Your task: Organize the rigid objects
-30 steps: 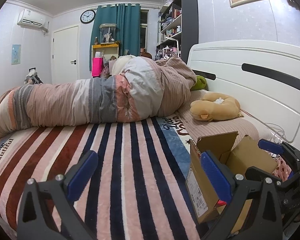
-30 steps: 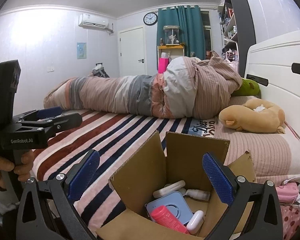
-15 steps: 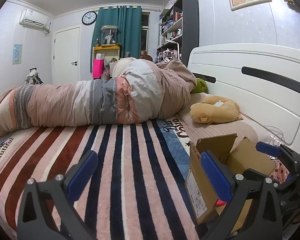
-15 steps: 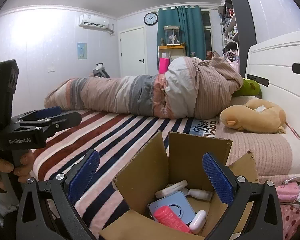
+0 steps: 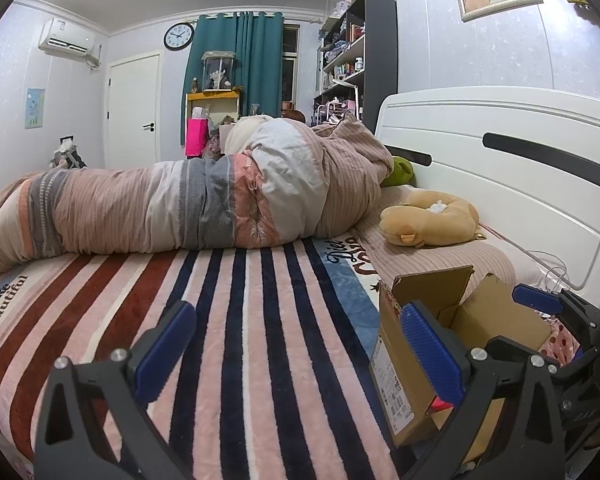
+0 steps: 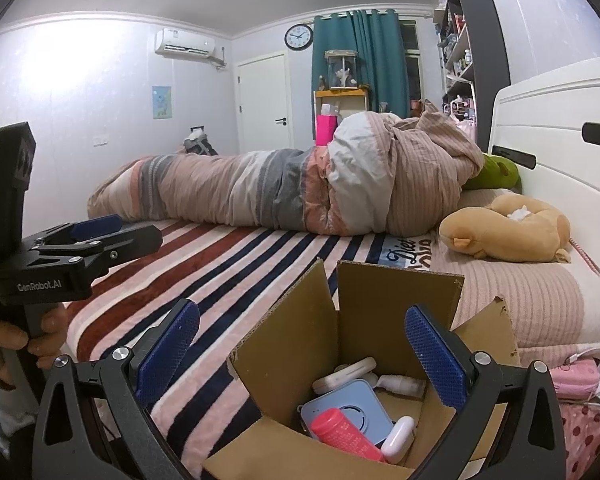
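An open cardboard box [image 6: 300,340] sits on the striped bedspread, flaps up; it also shows at the right of the left wrist view [image 5: 396,356]. Inside lie a pink cylinder [image 6: 340,434], a light blue square device [image 6: 352,404], a white earbud-style case [image 6: 398,438] and other white items [image 6: 346,372]. My right gripper [image 6: 302,348] is open and empty, hovering above the box. My left gripper [image 5: 296,348] is open and empty over the bedspread, left of the box. The left gripper also shows in the right wrist view [image 6: 96,232].
A rolled duvet [image 5: 188,208] lies across the bed's far side. A tan plush toy [image 5: 428,220] and a green plush [image 6: 496,172] lie near the white headboard [image 5: 500,184]. A pink pouch and cables [image 6: 580,376] lie right of the box.
Both grippers have drifted slightly, so the views shift a little. Both stay open and empty, and the box's contents have not moved.
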`<state>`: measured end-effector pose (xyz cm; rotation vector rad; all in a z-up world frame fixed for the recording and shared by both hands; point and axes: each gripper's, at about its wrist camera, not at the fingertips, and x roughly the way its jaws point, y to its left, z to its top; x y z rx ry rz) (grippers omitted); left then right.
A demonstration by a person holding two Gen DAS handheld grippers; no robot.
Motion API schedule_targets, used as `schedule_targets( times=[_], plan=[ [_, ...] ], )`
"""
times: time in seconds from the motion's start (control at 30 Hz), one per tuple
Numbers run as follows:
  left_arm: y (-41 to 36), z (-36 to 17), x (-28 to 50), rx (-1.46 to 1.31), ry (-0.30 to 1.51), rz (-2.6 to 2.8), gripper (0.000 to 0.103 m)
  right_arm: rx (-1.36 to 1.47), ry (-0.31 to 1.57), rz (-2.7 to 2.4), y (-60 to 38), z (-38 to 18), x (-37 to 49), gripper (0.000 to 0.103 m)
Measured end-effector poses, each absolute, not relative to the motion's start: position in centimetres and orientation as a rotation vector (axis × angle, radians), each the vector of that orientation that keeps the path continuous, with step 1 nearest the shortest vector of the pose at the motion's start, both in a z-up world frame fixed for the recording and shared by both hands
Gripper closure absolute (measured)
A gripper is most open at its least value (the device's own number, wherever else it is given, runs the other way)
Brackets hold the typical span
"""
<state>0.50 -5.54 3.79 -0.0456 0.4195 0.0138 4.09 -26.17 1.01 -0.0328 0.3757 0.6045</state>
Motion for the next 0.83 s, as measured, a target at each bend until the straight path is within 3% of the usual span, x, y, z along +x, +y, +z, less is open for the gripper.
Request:
schedule_targets(
  times=[0.83],
  plan=[
    [-5.65, 3.73, 0.35, -0.052, 0.419, 0.013, 0.001, -0.021, 0.382, 0.597, -25.21, 0.79, 3.43, 0.0]
  ],
)
